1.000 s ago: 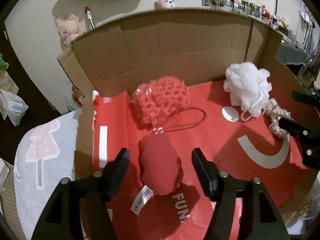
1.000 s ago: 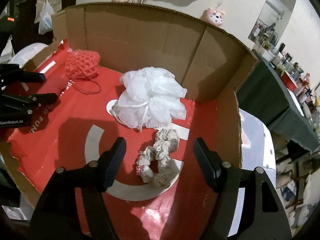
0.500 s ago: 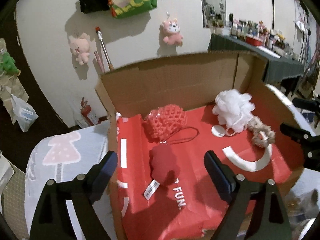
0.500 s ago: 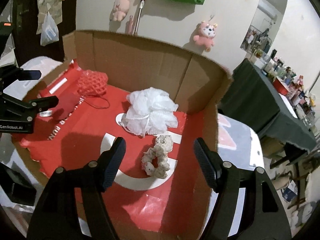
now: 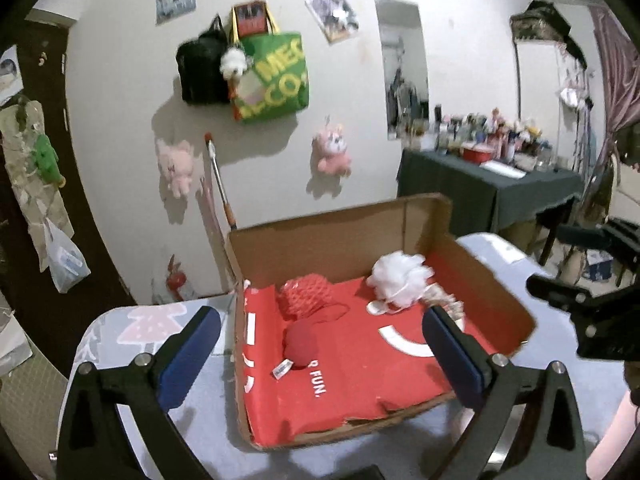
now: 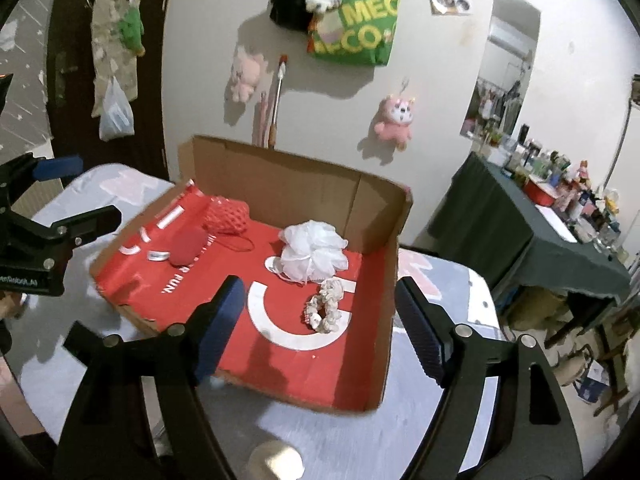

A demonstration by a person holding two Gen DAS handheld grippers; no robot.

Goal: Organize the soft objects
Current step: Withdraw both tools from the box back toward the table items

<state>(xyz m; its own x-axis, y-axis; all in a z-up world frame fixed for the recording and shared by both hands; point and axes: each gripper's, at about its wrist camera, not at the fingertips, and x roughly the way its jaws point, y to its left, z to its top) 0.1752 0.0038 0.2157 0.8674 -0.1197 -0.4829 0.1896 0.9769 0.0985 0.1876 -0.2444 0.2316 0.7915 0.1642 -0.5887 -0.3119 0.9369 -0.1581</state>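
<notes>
Left gripper (image 5: 320, 344) jaws wide apart, holding nothing, above the box (image 6: 280, 168). Inside, at nine o'clock, the red pouch (image 6: 188, 251) by the net bag (image 6: 226, 219); the white puff (image 6: 312, 250) at centre, scrunchie (image 6: 326, 306) at five o'clock. Right gripper (image 6: 318, 320) spread and empty.

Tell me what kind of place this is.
Most likely a lived-in room at home, not a lab: pink plush toys and a green tote bag hang on the wall, a cluttered side table stands nearby, and a cardboard box holds soft items.
</notes>
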